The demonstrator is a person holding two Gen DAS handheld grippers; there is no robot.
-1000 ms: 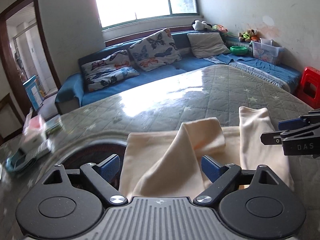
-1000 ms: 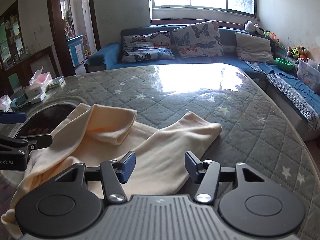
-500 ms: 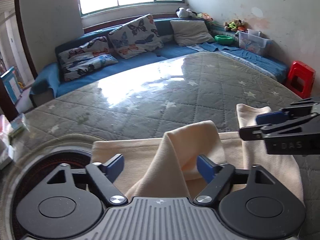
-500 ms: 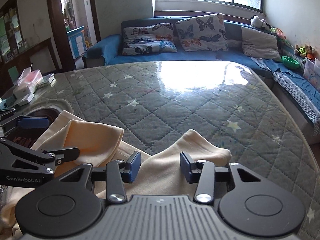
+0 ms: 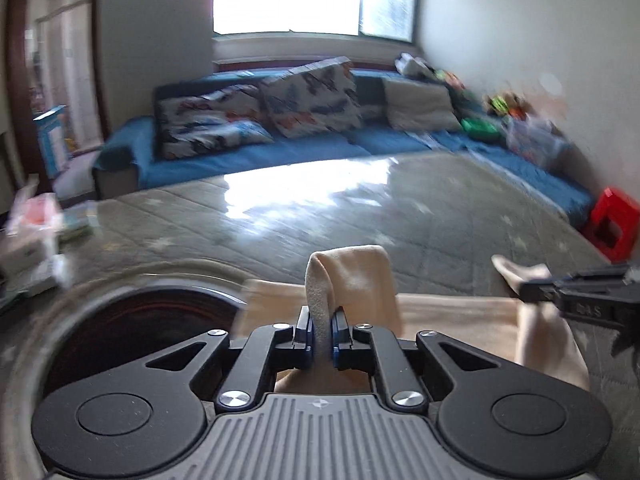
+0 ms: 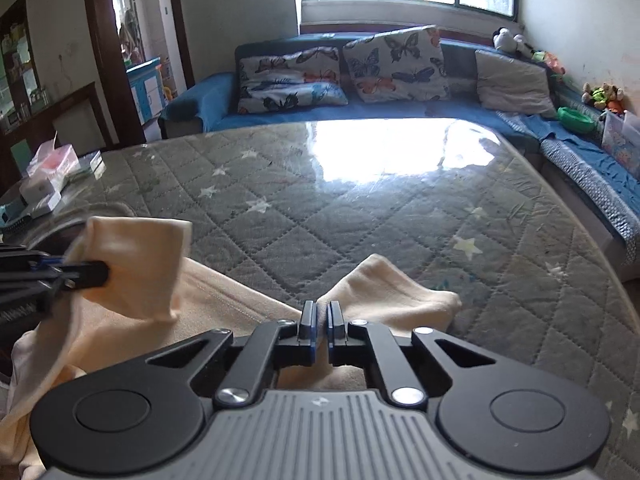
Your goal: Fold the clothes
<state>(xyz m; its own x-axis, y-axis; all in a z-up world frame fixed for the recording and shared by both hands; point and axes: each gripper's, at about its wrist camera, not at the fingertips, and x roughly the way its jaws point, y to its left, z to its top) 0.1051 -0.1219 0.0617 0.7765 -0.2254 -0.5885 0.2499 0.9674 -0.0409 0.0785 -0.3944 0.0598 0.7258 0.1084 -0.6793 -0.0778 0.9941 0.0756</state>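
A cream garment (image 5: 452, 320) lies bunched at the near edge of the quilted table (image 6: 360, 208). My left gripper (image 5: 321, 330) has its jaws closing on a raised fold of that garment, and the blue pads press the cloth from both sides. In the right wrist view the left gripper (image 6: 94, 272) holds a sleeve end up at the left. My right gripper (image 6: 320, 320) is shut on the other cream sleeve (image 6: 384, 288), which spreads out beyond the tips. It also shows in the left wrist view, where the right gripper (image 5: 524, 288) pinches cloth at the right.
A dark round opening (image 5: 140, 320) sits in the table at the near left. A tissue box and small packs (image 6: 52, 164) stand at the left edge. A blue sofa with cushions (image 6: 400, 112) runs behind and along the right, by a red stool (image 5: 612, 228).
Both pairs of jaws have gone from wide apart to closed on the cream cloth. The left gripper shifted sideways and rolled, and now holds its fold lifted.
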